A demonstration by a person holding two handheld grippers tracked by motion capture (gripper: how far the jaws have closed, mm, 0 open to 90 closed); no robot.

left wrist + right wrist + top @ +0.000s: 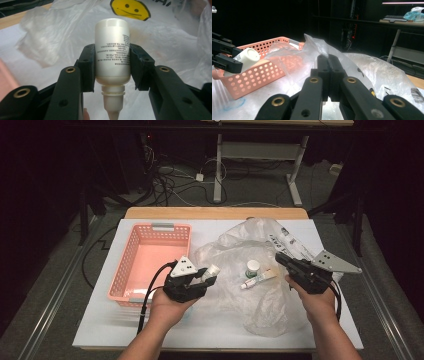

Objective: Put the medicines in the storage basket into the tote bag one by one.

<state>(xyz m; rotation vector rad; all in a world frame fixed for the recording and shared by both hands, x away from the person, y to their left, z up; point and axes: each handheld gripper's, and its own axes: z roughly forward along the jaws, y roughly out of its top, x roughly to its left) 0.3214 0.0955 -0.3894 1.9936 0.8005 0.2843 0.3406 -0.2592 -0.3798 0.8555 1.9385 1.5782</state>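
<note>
- High view: the left hand-held gripper (209, 277) is at the middle of the counter (100, 325), just right of the pink basket (131, 251), with a small white bottle (213, 270) clamped between its jaws.
- Left gripper view: the bottle (113, 50) sits squarely between the two black pads, both pressing on its sides; its flat bottom points away from the camera and its ribbed cap and nozzle point back toward the hand. Small dark print runs down its side.
- Behind the bottle lies a crumpled clear plastic bag (62, 32) with a yellow smiley face (130, 8) printed on it.
- Right hand-held gripper (281, 260): held over the right part of the bag (265, 315) in the high view. In the right gripper view its jaws are closed flat together, pinching a fold of the bag (317, 47) at their tips.
- On the bag, between the two hands, lie a small round jar with a white lid (253, 267) and, just in front of it, a small tube (257, 280).
- Right gripper view also catches the left hand-held gripper (238, 58) with the bottle (248, 58) in front of the basket (259, 75).
</note>
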